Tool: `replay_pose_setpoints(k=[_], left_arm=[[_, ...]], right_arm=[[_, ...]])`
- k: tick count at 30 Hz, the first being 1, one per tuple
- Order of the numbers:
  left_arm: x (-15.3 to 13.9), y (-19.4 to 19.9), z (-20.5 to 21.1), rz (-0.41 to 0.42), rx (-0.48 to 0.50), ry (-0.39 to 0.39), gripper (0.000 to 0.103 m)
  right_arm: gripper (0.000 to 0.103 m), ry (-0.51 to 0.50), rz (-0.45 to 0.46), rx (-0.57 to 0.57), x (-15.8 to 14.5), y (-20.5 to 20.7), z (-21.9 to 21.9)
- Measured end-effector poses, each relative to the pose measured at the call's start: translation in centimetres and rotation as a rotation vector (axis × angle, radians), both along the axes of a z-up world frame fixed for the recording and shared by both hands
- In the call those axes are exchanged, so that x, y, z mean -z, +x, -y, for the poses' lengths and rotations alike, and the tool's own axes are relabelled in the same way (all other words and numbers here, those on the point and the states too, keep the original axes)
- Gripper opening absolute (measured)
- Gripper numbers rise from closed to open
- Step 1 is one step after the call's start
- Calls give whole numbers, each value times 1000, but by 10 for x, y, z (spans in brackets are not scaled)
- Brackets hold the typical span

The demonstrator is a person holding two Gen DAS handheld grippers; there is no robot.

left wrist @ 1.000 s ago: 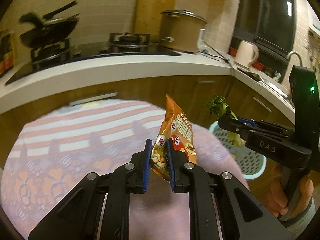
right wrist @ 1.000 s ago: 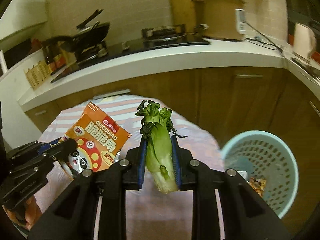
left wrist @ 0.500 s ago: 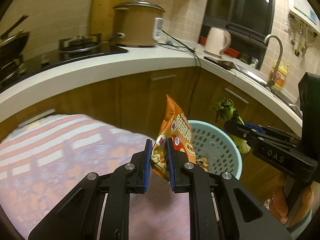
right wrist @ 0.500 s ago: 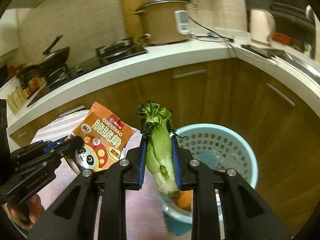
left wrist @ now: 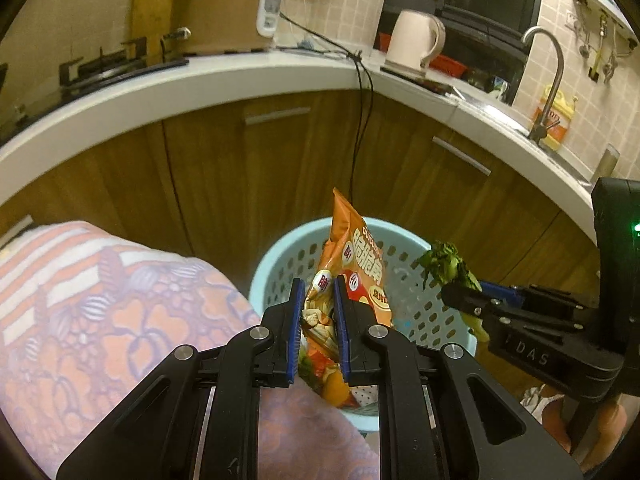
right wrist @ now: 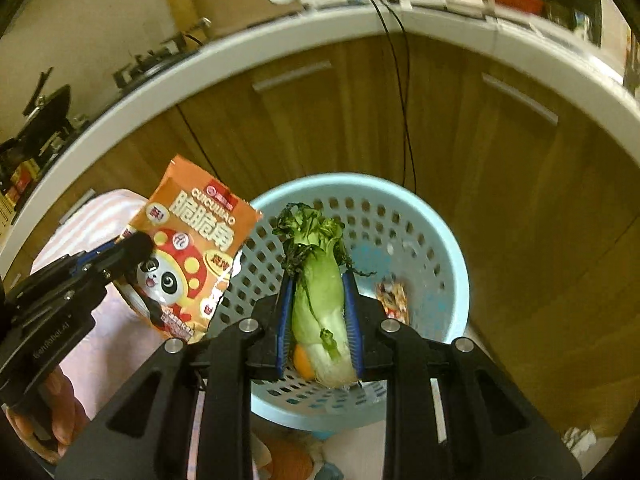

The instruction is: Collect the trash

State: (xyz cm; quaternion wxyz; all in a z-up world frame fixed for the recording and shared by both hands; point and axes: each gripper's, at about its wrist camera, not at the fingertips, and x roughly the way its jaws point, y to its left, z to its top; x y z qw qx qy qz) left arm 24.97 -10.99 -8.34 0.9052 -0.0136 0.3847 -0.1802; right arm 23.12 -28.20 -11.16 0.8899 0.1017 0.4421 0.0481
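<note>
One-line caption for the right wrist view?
Right gripper holds a leafy green vegetable over a blue basket; left gripper holds an orange snack bag alongside.

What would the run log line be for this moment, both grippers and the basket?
left gripper: shut on snack bag | right gripper: shut on bok choy | both held over blue basket | basket: wrapper inside | next, likely: release

Snack bag [right wrist: 188, 248] left of veg [right wrist: 320, 284], over basket [right wrist: 448, 248]

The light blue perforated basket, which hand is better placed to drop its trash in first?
Probably the right. The right gripper holds the green bok choy directly over the light blue perforated basket; the left gripper holds the orange snack bag near the rim, partly over the table.
</note>
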Motion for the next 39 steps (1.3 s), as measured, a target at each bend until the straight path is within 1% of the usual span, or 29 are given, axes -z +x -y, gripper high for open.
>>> replay_pose_setpoints(k=[1,2,3,4,5,6,7,11,14,16,20,22,25,27,30,35,39], left_arm=[[4,2,3,-7,-1,7,17],[5,3,4,-8,-2,10,17],[7,4,5,-6,-2,13,23],[9,5,7,-10,4,21,36],[9,4,8,-7,0,28,43],[8,3,8,3,-6,39,52],[9,1,9,11,-7,48,53],[8,-2,5,10,-11,49,53],[4,-9,-1,18,-19,39,54],[-1,-16,-7,32,-30,28,60],[-17,-39,-23,90,-67,9,70],[-25,-51,-32,124,-94,12,78],[-35,-73,-48,182,-146,22,83],[-40,-87,-55,215,-179,35,84],[-44,-101,-62,249,-221,59,86],[-45,-120,-74,264,-268,58,86],[-41,-131,-82,271,-294,55,86]], right_arm=[[22,9,-17,5,4,2,2],[22,18,-29,10,8,3,4],[24,28,-39,16,11,4,7],[30,34,-42,21,12,5,8],[41,37,-44,28,13,5,10],[47,37,-39,34,13,4,12],[50,36,-30,35,12,2,13],[50,44,-12,39,7,-3,15],[50,29,21,38,-3,-12,10],[50,12,45,38,-11,-19,6],[51,-26,121,32,-32,-39,-8],[54,-51,160,34,-41,-50,-15],[56,-80,216,45,-54,-65,-23],[56,-100,254,58,-61,-76,-29],[60,-124,298,76,-67,-88,-36],[62,-165,361,91,-75,-104,-48],[62,-190,393,96,-79,-115,-58]])
